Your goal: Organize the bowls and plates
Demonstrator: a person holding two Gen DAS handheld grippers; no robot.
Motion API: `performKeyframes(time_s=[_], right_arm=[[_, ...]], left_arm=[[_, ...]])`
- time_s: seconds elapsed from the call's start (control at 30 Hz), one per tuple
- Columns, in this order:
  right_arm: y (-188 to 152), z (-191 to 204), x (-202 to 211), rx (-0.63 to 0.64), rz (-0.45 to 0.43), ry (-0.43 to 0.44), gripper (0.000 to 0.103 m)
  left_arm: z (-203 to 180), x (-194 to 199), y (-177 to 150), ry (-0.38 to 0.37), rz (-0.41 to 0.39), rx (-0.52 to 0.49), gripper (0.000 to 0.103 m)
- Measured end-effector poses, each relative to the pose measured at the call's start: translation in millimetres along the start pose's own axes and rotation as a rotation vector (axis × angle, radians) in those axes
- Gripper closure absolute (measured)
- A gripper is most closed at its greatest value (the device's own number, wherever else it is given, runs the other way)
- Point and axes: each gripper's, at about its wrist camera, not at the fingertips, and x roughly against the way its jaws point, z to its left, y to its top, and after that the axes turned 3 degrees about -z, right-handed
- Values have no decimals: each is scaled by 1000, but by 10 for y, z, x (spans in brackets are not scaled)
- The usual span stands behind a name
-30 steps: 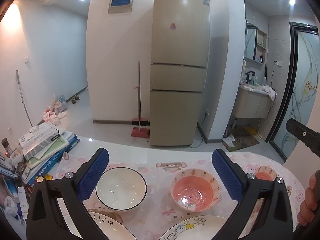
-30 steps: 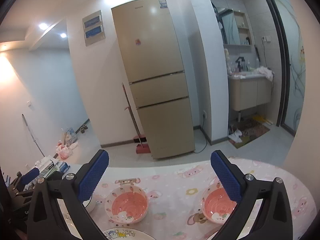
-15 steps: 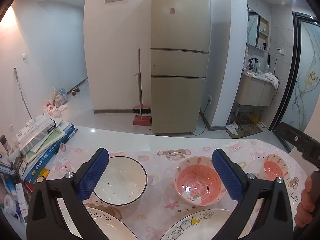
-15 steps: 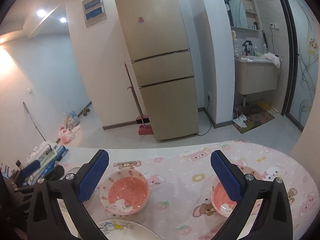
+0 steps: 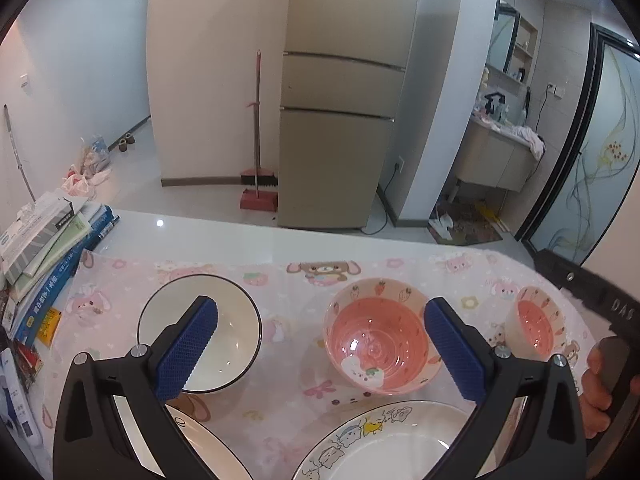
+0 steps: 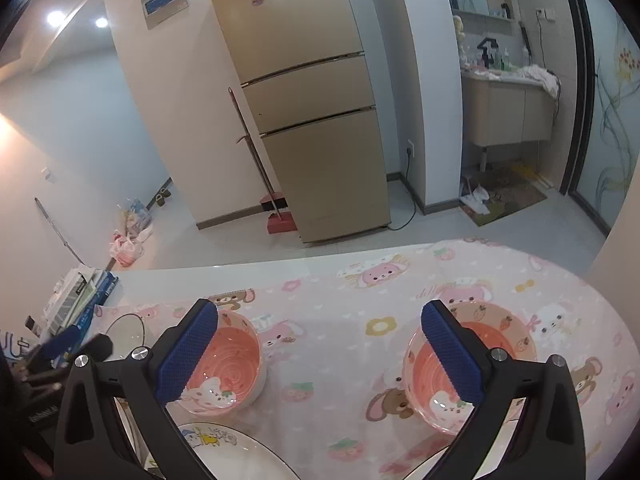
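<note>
Three bowls counted: one white bowl [image 5: 200, 344], two pink bowls [image 5: 378, 346] [image 6: 472, 364]. Two plates [image 5: 384, 444] [image 5: 208, 452] seen. Left tool [image 5: 320, 352] spread above first two bowls; right tool [image 6: 318, 354] spread, empty.

Both wrist views tipped down toward the table [image 5: 240, 240] over the last second: less ceiling and fridge top, more tablecloth. Left gripper [image 5: 320, 344] lower and nearer, its left pad now over the white bowl [image 5: 236, 320], right pad at the rim of the middle pink bowl [image 5: 372, 344]. Right gripper [image 6: 320, 344] likewise lowered, right pad now overlapping the right pink bowl [image 6: 500, 332]. Bowls larger in frame.
</note>
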Motion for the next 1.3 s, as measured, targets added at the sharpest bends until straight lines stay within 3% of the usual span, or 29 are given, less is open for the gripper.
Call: performKeyframes(time_s=[0.17, 0.23, 0.3, 0.43, 0.6, 0.83, 0.9, 0.93, 1.07, 1.2, 1.3], right_arm=[[-127, 180, -212, 63, 59, 42, 3], [-191, 266, -311, 75, 88, 62, 6], [-232, 326, -360, 79, 109, 87, 9], [-231, 462, -272, 87, 105, 138, 10], [-139, 882, -191, 135, 117, 209, 10], [34, 1694, -336, 183, 138, 273, 10], [33, 1834, -446, 168, 143, 235, 17], [20, 1880, -525, 145, 155, 215, 25], [-104, 1980, -832, 111, 258, 272, 35], [-318, 2053, -1114, 107, 358, 260, 46], [-467, 2107, -1261, 102, 420, 269, 55]], left_arm=[[84, -206, -52, -31, 76, 44, 0], [116, -267, -80, -48, 98, 58, 8], [148, -270, -77, -35, 107, 59, 14], [293, -130, 4, -17, 75, 64, 14], [676, 33, 119, 52, 42, 131, 14], [1369, 46, 88, 107, 77, 303, 16], [1553, 45, 55, 112, 77, 346, 18], [1621, 21, 34, 115, 81, 368, 18], [1822, -260, -127, 129, 165, 458, 35], [1924, -501, -303, 52, 236, 534, 60], [1941, -568, -359, 13, 263, 553, 68]])
